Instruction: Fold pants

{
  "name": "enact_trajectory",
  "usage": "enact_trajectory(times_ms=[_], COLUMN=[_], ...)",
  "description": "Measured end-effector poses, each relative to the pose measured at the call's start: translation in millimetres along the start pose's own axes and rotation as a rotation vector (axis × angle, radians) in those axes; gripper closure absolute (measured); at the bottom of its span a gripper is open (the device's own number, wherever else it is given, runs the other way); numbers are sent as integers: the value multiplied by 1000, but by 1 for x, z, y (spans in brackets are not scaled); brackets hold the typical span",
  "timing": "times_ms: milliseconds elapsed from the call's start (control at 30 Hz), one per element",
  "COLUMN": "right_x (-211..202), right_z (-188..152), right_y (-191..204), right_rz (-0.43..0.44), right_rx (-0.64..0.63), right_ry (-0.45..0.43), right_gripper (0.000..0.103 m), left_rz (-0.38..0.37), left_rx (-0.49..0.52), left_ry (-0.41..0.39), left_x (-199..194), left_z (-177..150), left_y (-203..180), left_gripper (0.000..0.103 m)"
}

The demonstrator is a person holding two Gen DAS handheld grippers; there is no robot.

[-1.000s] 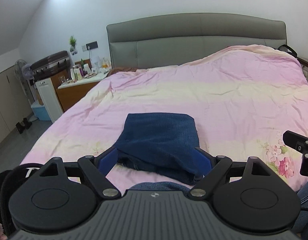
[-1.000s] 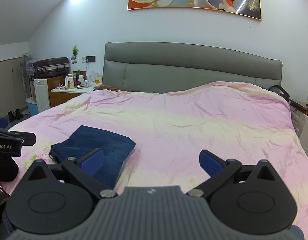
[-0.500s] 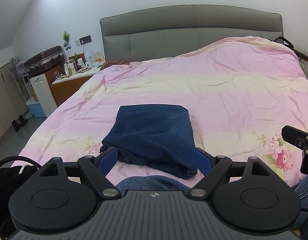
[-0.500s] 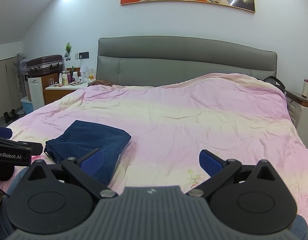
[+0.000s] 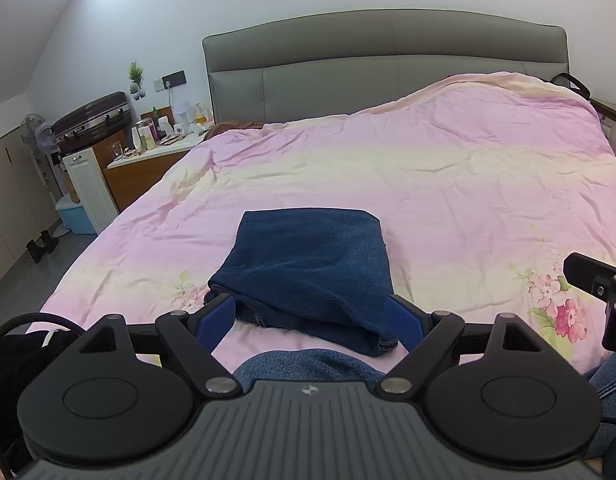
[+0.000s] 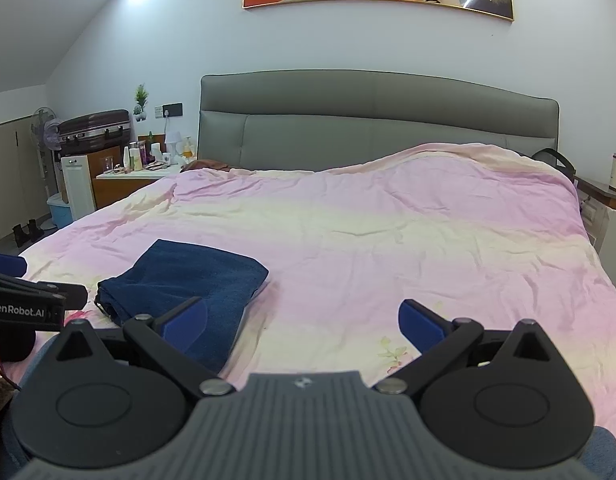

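Observation:
The dark blue jeans lie folded into a flat rectangle on the pink bedspread near the foot of the bed. My left gripper is open and empty, held just short of the jeans' near edge, its blue fingers apart on either side. In the right wrist view the folded jeans lie at the lower left. My right gripper is open and empty over bare bedspread, to the right of the jeans.
A grey headboard stands at the far end. A nightstand with bottles and a suitcase are at the left. The person's denim-clad knee shows below the left gripper. A side table with a cup is at the right.
Both grippers have drawn back and risen a little from the bed, so the folded jeans sit farther ahead. The jeans have not moved.

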State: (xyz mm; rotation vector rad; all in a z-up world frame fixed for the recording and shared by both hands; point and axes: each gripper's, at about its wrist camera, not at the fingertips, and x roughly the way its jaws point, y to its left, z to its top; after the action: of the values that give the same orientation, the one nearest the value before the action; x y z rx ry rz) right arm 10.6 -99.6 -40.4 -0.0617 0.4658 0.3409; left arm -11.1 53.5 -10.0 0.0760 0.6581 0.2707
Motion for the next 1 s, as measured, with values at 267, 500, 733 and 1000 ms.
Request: enact_trajectory(times_ms=[267, 500, 733, 1000], right_x=[-1, -1, -2, -1], right_z=[1, 2, 2, 0], right_y=[-1, -1, 1, 3], right_rz=[3, 2, -2, -10], right_rx=[-2, 4, 5, 8], right_ry=[1, 6, 7, 6], right_gripper=[5, 5, 5, 5], left_rz=[1, -3, -2, -1], left_rx=[0, 0, 0, -2], left_ry=[0, -7, -10, -12], left_x=[0, -1, -3, -4], left_z=[0, 1, 1, 1], left_y=[0, 4, 5, 5], left_gripper=[4, 4, 4, 4])
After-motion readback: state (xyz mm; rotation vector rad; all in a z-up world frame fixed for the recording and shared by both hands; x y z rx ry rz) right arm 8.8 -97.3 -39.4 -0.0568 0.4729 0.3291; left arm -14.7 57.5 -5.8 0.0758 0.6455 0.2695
